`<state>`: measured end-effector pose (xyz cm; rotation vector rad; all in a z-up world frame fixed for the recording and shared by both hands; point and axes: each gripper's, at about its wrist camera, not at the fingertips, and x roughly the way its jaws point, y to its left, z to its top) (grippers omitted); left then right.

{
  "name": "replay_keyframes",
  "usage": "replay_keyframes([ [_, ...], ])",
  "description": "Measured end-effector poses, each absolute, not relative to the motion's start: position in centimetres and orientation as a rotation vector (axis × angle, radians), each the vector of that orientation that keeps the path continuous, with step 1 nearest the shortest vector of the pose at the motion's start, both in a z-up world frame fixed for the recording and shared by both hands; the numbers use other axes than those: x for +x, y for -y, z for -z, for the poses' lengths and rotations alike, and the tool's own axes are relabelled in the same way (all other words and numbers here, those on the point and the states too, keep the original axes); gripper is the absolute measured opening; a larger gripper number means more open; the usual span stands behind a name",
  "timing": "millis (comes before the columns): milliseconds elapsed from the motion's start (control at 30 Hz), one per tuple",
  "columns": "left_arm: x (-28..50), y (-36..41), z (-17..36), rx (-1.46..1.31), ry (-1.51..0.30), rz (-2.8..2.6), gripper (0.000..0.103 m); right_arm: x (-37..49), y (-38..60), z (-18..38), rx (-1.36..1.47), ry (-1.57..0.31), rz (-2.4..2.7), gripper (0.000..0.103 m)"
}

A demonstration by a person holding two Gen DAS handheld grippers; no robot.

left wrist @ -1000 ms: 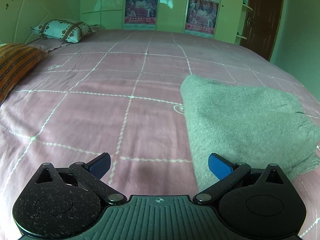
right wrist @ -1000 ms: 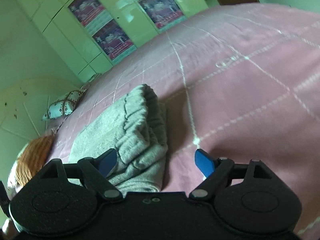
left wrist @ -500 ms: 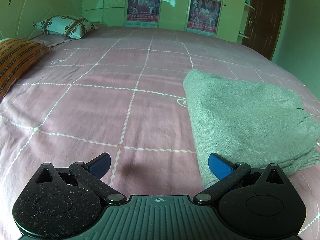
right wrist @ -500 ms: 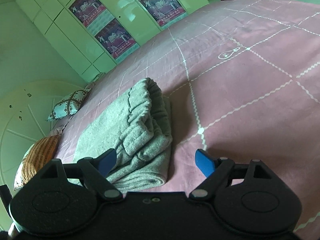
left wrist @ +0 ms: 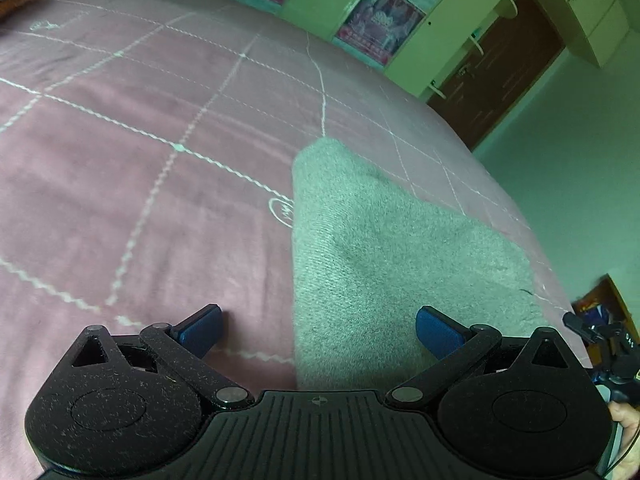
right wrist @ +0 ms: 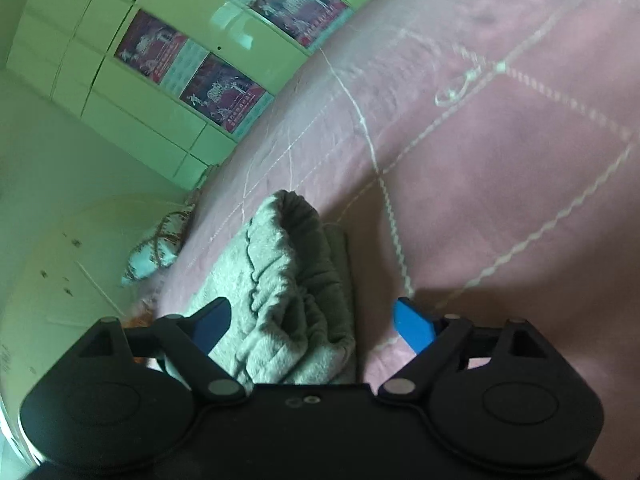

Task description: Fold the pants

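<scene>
Grey knit pants lie folded flat on the pink bed. In the left wrist view my left gripper is open, its blue pads straddling the near left edge of the fabric without pressing it. The right wrist view shows the bunched waistband end of the pants, stacked in thick folds. My right gripper is open, with that bunched end between its blue pads and gaps on both sides. The right gripper's black body and a bit of a hand show at the right edge of the left wrist view.
The pink quilt with white grid lines spreads all round the pants. A patterned pillow lies near the headboard. Green wardrobes with posters and a brown door stand beyond the bed.
Both grippers have come lower and closer to the pants and rolled, so both views now tilt. The pants lie as before, and both pairs of jaws stay wide.
</scene>
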<state>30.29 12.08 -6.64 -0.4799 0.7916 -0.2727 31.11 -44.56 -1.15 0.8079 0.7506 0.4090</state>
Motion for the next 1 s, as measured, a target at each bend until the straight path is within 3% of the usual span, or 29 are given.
replay_keyframes([
  [133,31.3,-11.4,7.4,-0.490,-0.796,0.287,0.098,31.8,43.9,1.7,0.807,-0.784,-0.463,0.077],
  [167,31.5,-11.3,7.4,-0.488,-0.795,0.286,0.090,32.0,43.7,2.0,0.811,-0.796,-0.486,0.075],
  [200,31.9,-11.2,7.5,-0.492,-0.798,0.290,0.088,32.2,43.4,2.2,0.817,-0.815,-0.512,0.065],
  [367,33.6,-11.3,7.7,-0.545,-0.814,0.343,0.088,32.5,43.0,3.1,0.847,-0.836,-0.524,0.062],
  [467,34.7,-11.5,8.0,-0.566,-0.834,0.376,0.088,32.8,43.5,3.5,0.864,-0.840,-0.527,0.053],
  [833,37.2,-10.8,8.7,-0.627,-0.848,0.445,0.088,35.1,42.8,4.1,0.905,-0.904,-0.619,0.055],
  [900,37.5,-10.6,9.0,-0.629,-0.852,0.444,0.073,35.3,42.8,4.2,0.907,-0.914,-0.618,0.052],
  [1000,37.7,-10.8,9.3,-0.659,-0.857,0.442,0.066,36.0,42.4,4.0,0.890,-0.939,-0.611,0.053],
])
